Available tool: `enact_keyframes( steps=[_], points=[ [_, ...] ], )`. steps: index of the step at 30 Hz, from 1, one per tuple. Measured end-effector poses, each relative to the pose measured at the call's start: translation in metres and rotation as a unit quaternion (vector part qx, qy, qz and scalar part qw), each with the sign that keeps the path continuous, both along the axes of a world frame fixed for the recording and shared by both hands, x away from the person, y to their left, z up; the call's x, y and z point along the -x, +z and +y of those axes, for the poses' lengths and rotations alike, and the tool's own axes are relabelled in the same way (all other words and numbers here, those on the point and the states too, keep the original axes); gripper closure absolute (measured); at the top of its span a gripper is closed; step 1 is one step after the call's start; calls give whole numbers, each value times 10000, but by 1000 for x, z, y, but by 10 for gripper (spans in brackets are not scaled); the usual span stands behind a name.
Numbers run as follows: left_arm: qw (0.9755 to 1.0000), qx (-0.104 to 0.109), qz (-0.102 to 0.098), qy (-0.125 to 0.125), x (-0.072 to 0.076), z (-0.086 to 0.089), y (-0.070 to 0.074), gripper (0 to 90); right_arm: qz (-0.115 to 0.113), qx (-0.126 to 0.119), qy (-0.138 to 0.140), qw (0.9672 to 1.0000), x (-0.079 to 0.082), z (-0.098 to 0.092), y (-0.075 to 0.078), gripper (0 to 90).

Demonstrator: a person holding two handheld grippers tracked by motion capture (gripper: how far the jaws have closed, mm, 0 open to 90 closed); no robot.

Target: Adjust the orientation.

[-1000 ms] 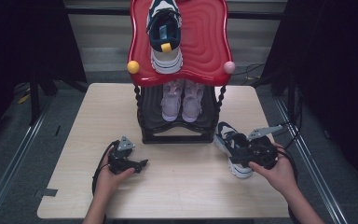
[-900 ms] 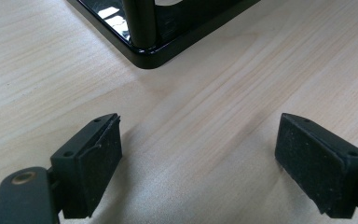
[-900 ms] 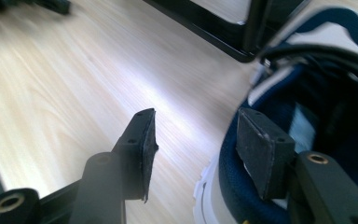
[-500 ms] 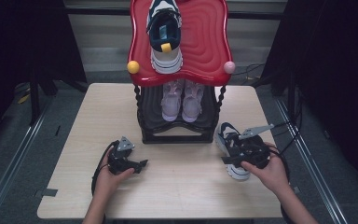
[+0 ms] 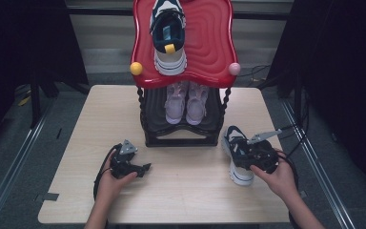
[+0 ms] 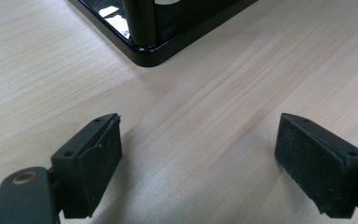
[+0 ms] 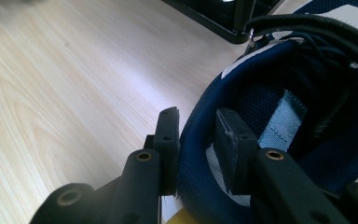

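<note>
Nearest us, our left gripper [image 5: 145, 167] rests on the table [image 5: 186, 191] with its jaws wide apart and nothing but bare wood between them; in its own view a black corner of the rack [image 6: 144, 44] is cut off at the top edge. Our right gripper [image 7: 196, 140] has just been closing, and its jaws now pinch the padded blue collar of the shoe [image 5: 237, 155], one jaw outside and one inside. That shoe lies on the table just right of the rack's base, its heel partly hidden under our hand [image 5: 277, 176]. Farther off, we count two pale shoes [image 5: 187, 101] on the lower shelf, dim in shadow, and one blue shoe [image 5: 167, 36] on the red top [image 5: 209, 43], four shoes in all.
</note>
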State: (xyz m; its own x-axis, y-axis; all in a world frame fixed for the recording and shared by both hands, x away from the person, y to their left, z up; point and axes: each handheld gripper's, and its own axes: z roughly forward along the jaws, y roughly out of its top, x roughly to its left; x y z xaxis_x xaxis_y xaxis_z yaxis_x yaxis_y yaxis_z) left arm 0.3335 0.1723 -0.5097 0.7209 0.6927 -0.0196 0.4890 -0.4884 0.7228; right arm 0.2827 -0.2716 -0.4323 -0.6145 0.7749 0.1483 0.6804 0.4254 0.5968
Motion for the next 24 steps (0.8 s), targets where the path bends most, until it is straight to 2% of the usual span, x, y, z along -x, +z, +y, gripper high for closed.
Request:
enact_keyframes(
  steps=[4, 8, 10, 11, 13, 16, 19, 24],
  points=[
    [10000, 0, 1, 0, 0, 0, 0, 143, -8, -121, -51, 9999, -1, 8, -1, 695],
    [10000, 1, 0, -1, 0, 0, 0, 143, 99, -358, -33, 9993, -4, 16, -3, 573],
    [10000, -1, 1, -1, 0, 0, 0, 143, 111, -306, 109, 9994, -5, 20, -1, 528],
    [10000, 0, 0, 0, 0, 0, 0, 143, 88, -192, 195, 9996, -6, 21, 1, 506],
    [10000, 5, 7, 2, 0, 0, 0, 143, 53, -153, 246, 9996, -6, 19, 6, 479],
    [10000, 18, 0, -7, 0, 0, 0, 143, -4, -97, 327, 9994, -5, 14, 12, 476],
    [10000, 5, 7, -5, 0, 0, 0, 143, 119, -95, 458, 9988, -1, 12, 14, 485],
    [10000, 19, -2, -6, 0, 0, 0, 143, 240, -96, 652, 9975, 1, 20, 7, 512]
  ],
)
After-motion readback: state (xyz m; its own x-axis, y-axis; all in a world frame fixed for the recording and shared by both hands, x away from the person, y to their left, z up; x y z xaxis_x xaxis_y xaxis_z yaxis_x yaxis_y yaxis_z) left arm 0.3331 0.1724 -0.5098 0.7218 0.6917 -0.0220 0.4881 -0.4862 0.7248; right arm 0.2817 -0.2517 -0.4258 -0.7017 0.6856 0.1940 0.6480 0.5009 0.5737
